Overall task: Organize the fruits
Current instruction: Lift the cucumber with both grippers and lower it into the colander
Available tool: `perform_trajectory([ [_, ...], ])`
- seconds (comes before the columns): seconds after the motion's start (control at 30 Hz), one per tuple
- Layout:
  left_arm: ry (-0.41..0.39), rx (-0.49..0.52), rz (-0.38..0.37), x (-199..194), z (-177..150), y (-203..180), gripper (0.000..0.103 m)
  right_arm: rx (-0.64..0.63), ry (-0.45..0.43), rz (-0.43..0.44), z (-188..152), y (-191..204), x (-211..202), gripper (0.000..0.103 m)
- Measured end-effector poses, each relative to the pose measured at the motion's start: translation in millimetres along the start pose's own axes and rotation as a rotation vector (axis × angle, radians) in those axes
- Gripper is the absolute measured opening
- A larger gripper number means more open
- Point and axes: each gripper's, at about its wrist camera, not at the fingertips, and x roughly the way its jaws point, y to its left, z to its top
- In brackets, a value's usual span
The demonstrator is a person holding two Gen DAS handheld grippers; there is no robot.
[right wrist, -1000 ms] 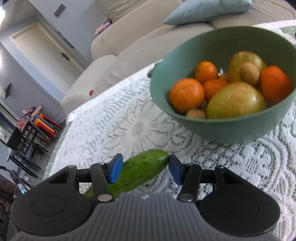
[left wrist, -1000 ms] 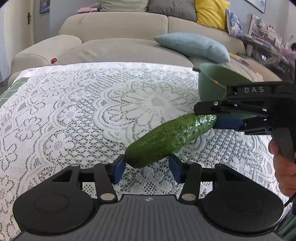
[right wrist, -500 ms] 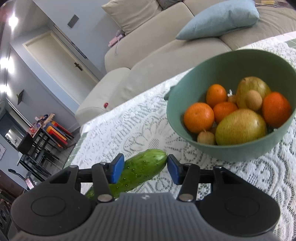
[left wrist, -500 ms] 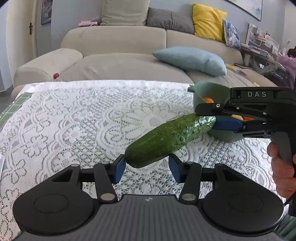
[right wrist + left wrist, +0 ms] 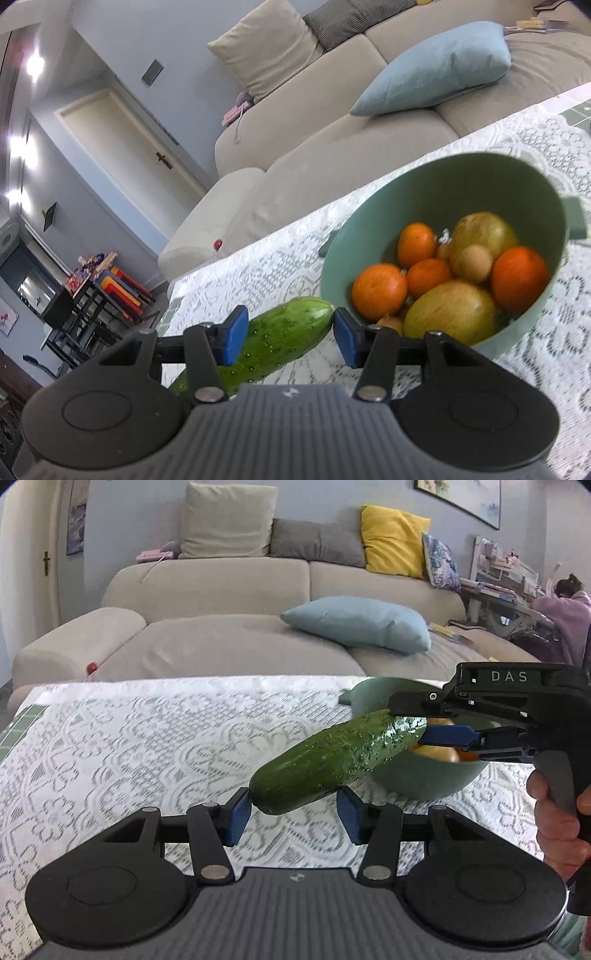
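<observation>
A green cucumber (image 5: 340,757) hangs in the air above the lace tablecloth (image 5: 147,746), held at both ends. My left gripper (image 5: 293,814) is shut on its near end. My right gripper (image 5: 410,722), held by a hand (image 5: 557,830), is shut on the far end, in front of the green bowl (image 5: 417,782). In the right wrist view the cucumber (image 5: 280,339) sits between the blue pads of the right gripper (image 5: 288,330). The bowl (image 5: 369,206) stands just beyond, holding oranges (image 5: 378,291), pears (image 5: 448,312) and small brown fruits.
Beyond the table's far edge stands a beige sofa (image 5: 221,642) with a light blue cushion (image 5: 362,624). A person in a lilac top (image 5: 565,605) sits at a desk at the far right. A small red object (image 5: 91,667) lies on the sofa arm.
Both grippers have risen with the cucumber held between them. The bowl now sits lower in both views and more of the sofa shows.
</observation>
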Motion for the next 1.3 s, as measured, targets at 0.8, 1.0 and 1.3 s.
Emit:
perform_trajectory([
  [0.8, 0.013, 0.116, -0.096, 78, 54, -70, 0.058, 0.18, -0.129, -0.123, 63, -76, -8, 0.049],
  [1.0, 0.053, 0.119, -0.105, 99, 55, -73, 0.058, 0.144, -0.133, -0.179, 72, -83, 0, 0.048],
  [1.3, 0.071, 0.156, -0.054, 108, 56, -79, 0.058, 0.082, -0.132, -0.238, 71, -77, 7, 0.051],
])
